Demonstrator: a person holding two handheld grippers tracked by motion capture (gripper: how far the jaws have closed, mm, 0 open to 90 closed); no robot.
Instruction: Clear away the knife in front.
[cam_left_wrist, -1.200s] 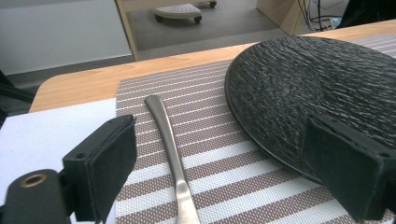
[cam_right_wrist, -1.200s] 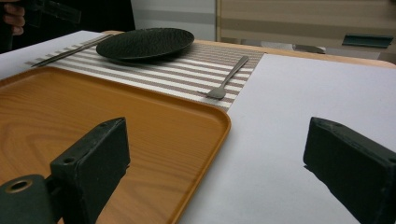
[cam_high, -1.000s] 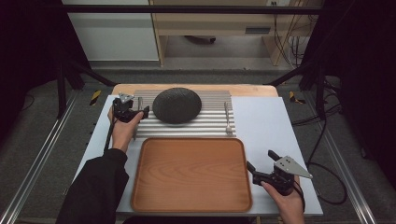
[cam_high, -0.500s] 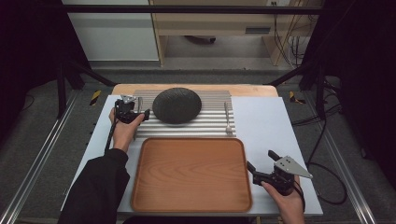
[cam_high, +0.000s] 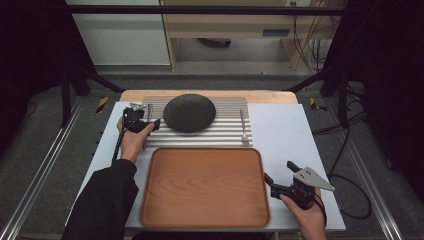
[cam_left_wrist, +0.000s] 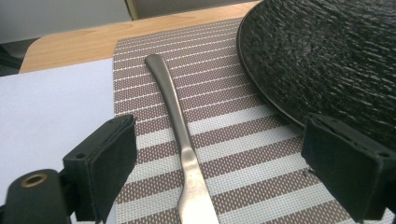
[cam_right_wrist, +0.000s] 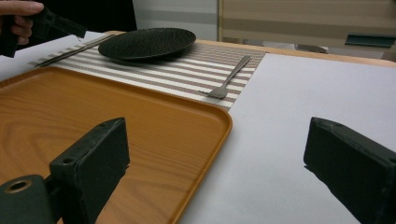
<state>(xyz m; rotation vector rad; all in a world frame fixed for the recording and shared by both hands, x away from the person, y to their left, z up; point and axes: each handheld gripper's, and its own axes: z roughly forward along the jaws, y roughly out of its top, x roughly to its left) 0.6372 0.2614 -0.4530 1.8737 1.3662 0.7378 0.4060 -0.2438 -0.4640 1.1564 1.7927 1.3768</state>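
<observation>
Left gripper (cam_left_wrist: 224, 172) hangs spread wide over the knife (cam_left_wrist: 180, 135), whose handle lies between its jaws, the black plate (cam_left_wrist: 327, 60) just beside. Right gripper (cam_right_wrist: 224, 172) is spread too, the wooden tray (cam_right_wrist: 116, 126) near it.

Wooden tray (cam_high: 205, 187) (fork (cam_high: 244, 126) beyond)

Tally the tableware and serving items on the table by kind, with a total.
Black plate: 1
Knife: 1
Fork: 1
Striped placemat: 1
Wooden tray: 1
Total: 5
</observation>
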